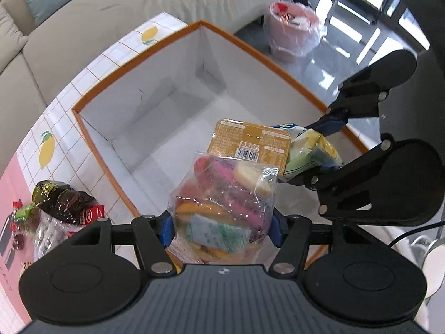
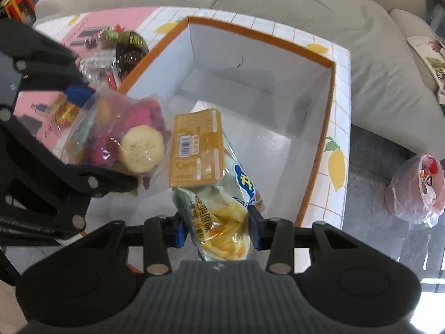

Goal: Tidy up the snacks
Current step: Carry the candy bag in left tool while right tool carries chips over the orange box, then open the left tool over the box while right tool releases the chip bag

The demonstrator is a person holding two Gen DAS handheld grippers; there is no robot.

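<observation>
Both claws hang over the open white box (image 1: 155, 103) with the orange rim. The left claw (image 1: 221, 229) is clamped halfway around a clear bag of mixed snacks (image 1: 222, 206), blue pads pressing its sides. The right claw (image 2: 218, 229) is pinched narrower on a yellow chip packet (image 2: 222, 222), with a flat tan packet (image 2: 196, 147) lying against its top. The box floor is bare toward twelve o'clock, leaving room below. More wrapped snacks (image 1: 61, 208) sit on the tabletop (image 1: 83, 83) at nine o'clock, just outside the box's rim.
</observation>
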